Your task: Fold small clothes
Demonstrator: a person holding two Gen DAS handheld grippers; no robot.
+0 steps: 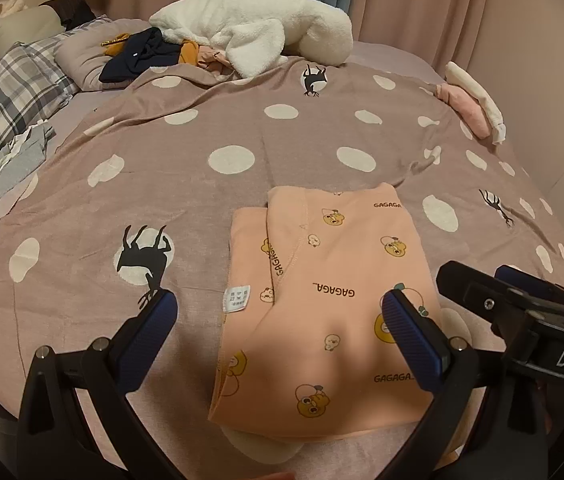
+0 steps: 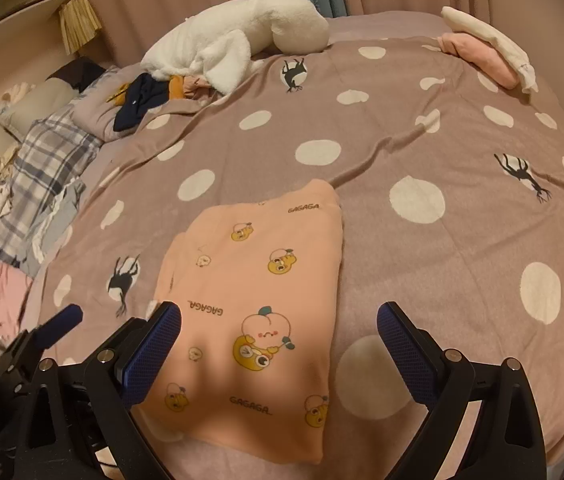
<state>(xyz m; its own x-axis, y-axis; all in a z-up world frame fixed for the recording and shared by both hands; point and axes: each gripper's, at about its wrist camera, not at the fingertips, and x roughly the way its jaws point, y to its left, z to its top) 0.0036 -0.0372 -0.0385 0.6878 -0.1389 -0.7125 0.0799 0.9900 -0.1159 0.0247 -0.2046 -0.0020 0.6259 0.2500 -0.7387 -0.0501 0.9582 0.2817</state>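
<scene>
Both grippers, left (image 1: 277,312) and right (image 2: 277,322), gape wide, empty | peach garment (image 2: 257,280) lies folded on blanket (image 2: 422,152), judged ready for next fold

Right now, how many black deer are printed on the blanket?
3 deer: one far by the white fleece, one at right, one left of the peach garment. More may be hidden.

Peach garment (image 1: 334,280) with yellow cartoon prints; mauve blanket (image 1: 282,140) with white dots and black silhouettes.
</scene>
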